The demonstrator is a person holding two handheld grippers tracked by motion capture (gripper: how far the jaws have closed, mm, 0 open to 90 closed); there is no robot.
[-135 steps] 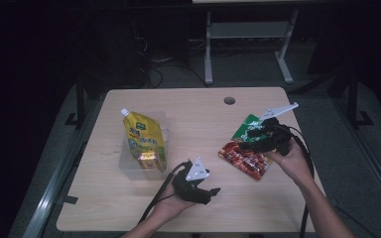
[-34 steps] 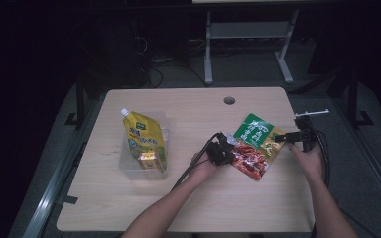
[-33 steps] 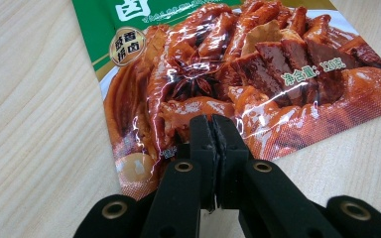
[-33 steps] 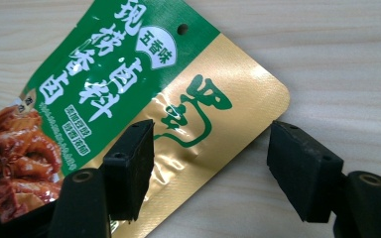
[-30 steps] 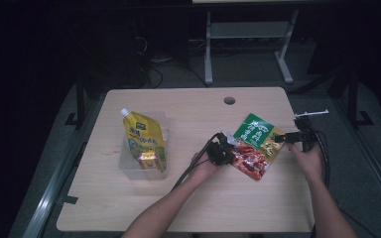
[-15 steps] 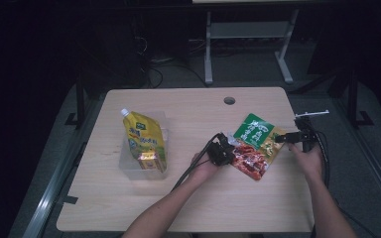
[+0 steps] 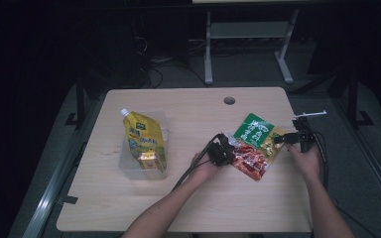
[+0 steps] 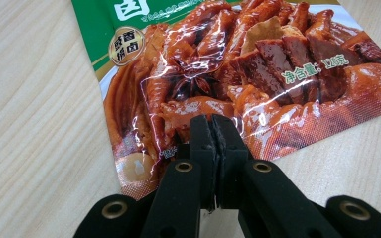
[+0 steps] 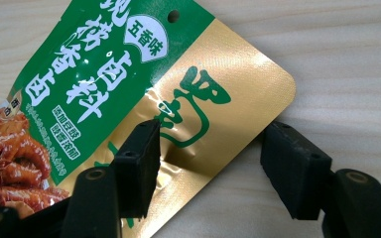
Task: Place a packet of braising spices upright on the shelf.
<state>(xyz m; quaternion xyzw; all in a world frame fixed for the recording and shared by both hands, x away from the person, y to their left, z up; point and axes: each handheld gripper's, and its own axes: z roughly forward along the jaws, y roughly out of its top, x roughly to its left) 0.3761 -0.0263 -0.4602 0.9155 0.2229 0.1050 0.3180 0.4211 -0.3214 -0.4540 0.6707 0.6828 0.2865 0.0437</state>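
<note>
Both claws on the sauce pouch

Low centre of the high view, the left claw (image 7: 223,153) is clenched on the pouch's (image 7: 254,147) red end. At right of centre, the right claw (image 7: 284,140) has just been closing, its jaws astride the gold corner but not yet gripping, so a two-handed lift off the bench (image 7: 198,208) looks near. At upper left, a yellow pouch (image 7: 146,146) lies in a clear tray (image 7: 129,171).

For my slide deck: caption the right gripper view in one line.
Right gripper, jaws apart and just closing, straddles the gold corner of the green sauce packet on the wooden table.
</note>
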